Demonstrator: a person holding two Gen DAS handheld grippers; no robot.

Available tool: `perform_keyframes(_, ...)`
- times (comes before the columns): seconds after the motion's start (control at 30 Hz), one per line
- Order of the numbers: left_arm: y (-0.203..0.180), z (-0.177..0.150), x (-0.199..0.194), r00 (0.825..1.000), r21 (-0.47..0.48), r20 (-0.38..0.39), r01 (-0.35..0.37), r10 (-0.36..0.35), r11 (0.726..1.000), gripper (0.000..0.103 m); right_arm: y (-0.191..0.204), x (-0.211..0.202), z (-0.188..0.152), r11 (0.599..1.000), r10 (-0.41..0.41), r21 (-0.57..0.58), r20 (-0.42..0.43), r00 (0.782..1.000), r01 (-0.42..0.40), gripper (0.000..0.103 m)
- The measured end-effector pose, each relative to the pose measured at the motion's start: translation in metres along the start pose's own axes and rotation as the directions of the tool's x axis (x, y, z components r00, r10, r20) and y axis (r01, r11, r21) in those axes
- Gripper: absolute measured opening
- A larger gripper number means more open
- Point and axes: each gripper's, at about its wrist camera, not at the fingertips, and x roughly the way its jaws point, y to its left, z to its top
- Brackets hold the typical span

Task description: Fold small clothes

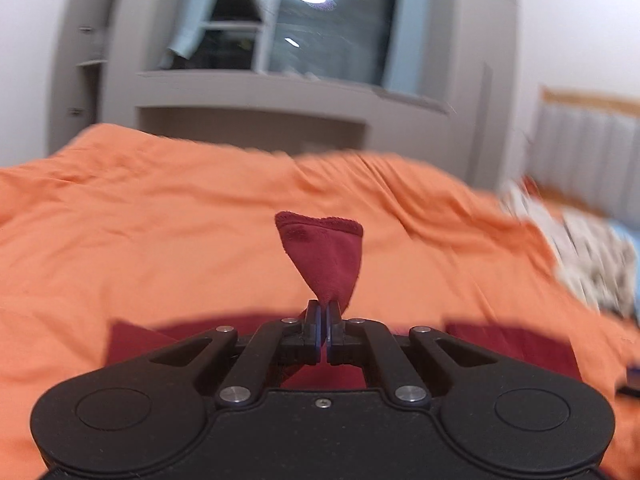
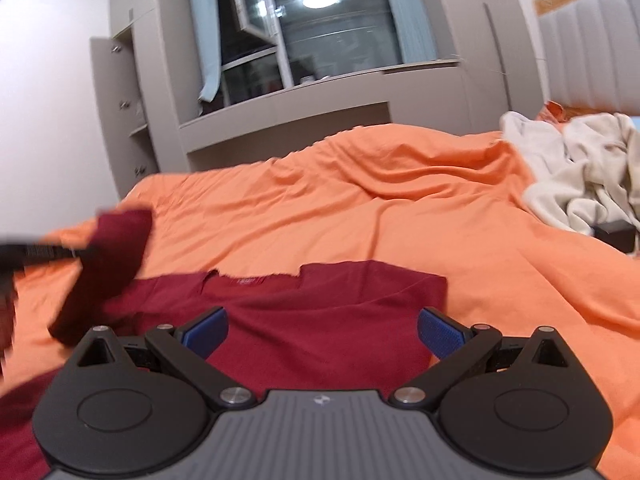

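A dark red shirt (image 2: 320, 312) lies spread on the orange bedspread (image 2: 360, 208), collar toward the far side. My left gripper (image 1: 324, 312) is shut on a sleeve of the red shirt (image 1: 324, 256), whose hemmed end sticks up beyond the fingertips. In the right wrist view the left gripper (image 2: 76, 254) comes in blurred from the left edge and lifts that sleeve (image 2: 112, 256) off the bed. My right gripper (image 2: 322, 330) hovers open over the shirt's body, its blue pads (image 2: 440, 332) wide apart with nothing between them.
A heap of pale crumpled laundry (image 2: 580, 176) lies at the right on the bed, with a small dark object (image 2: 616, 236) beside it. Grey cabinets and a window ledge (image 2: 320, 80) stand behind the bed; a padded headboard (image 2: 592, 40) is at the far right.
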Motion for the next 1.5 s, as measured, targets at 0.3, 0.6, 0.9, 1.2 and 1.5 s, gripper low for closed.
perform_keyframes(0.3,-0.078,-0.068,0.022,0.983,0.219,-0.154,0.137,-0.105,0.966,0.001,0.001,0.004,0.000,1.000,0.007,0.008,-0.009,1.000,-0.007,0.103)
perform_keyframes(0.6,-0.077,-0.081,0.031,0.940,0.177,-0.274,0.258,-0.204,0.950,0.029,0.005,0.011,-0.003,1.000,0.005,0.009,-0.035,0.999,-0.005,0.103)
perform_keyframes(0.9,-0.064,-0.072,0.017,0.933,0.137,-0.272,0.278,-0.234,0.951,0.086,0.017,0.023,-0.005,0.999,0.028,-0.031,-0.056,0.998,-0.030,0.103)
perform_keyframes(1.2,0.020,-0.051,0.004,0.971,0.001,-0.239,-0.023,0.023,1.000,0.102,0.032,0.030,-0.010,0.992,0.073,-0.095,-0.098,0.993,-0.082,0.103)
perform_keyframes(1.5,0.139,-0.046,-0.014,0.940,-0.220,-0.263,-0.279,0.219,0.935,0.102,0.048,0.051,-0.005,0.989,0.144,-0.008,-0.144,0.979,-0.147,0.100)
